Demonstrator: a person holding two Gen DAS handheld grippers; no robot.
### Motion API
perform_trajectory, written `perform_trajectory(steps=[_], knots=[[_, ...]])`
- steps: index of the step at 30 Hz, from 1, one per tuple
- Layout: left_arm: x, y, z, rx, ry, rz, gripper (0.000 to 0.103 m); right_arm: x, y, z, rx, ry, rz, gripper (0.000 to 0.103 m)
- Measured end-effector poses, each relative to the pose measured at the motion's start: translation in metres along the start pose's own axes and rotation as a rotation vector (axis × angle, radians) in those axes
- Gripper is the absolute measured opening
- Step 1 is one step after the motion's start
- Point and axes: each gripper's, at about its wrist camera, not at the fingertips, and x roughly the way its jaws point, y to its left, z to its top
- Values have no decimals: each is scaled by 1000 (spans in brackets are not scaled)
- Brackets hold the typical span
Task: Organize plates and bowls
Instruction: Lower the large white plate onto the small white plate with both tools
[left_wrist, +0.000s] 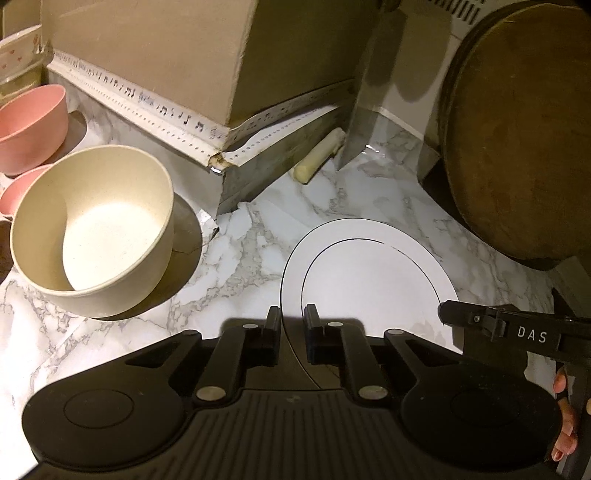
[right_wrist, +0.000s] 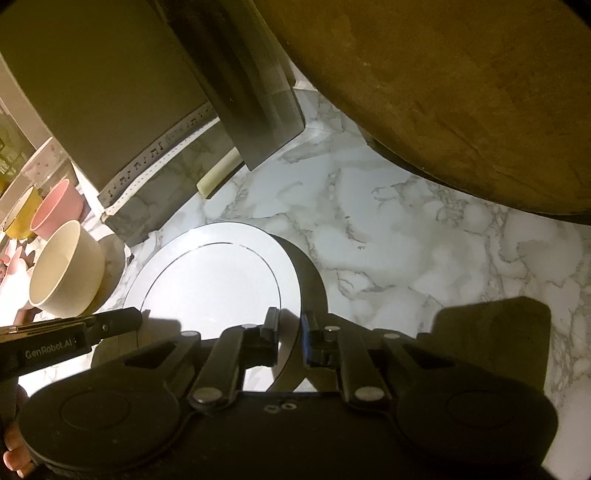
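A white plate (left_wrist: 369, 273) with a thin dark ring lies on the marble counter (left_wrist: 240, 236). My left gripper (left_wrist: 291, 314) is shut on the plate's near left rim. In the right wrist view my right gripper (right_wrist: 290, 315) is shut on the near right rim of the plate (right_wrist: 214, 277), which casts a dark shadow to its right. Each gripper's tip shows in the other view: the right gripper (left_wrist: 448, 312) at the plate's right, the left gripper (right_wrist: 133, 317) at its left. A cream bowl (left_wrist: 96, 229) stands left of the plate, with pink bowls (left_wrist: 33, 125) behind it.
A big round wooden board (left_wrist: 517, 129) leans at the back right. A cardboard box (left_wrist: 147, 55) with music-note tape stands behind, with a metal blade (left_wrist: 364, 110) and a pale stick (left_wrist: 319, 155) beside it. A yellow bowl (right_wrist: 22, 214) sits far left.
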Motion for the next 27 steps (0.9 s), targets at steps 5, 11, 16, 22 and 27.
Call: perform_trajectory(steps=[5,11,16,22,27], knots=[[-14,-6,-1,29,-11,-27,12,-20,0,-8,12,-30,-11,10],[-38,-17,-6,65,-34,-73,12,-56,-2,-21,32,-73,-26,10],[-57,-28,-17,107,-42,-116,12,-85,-5,-39,83,-108,-38,10],[-72,-41,-37,155,-31,-163,12,-115,-12,-70,151,-141,-50,9],[-78,-51,-55,205,-12,-191,12,-130,-20,-95,209,-152,-63,9]])
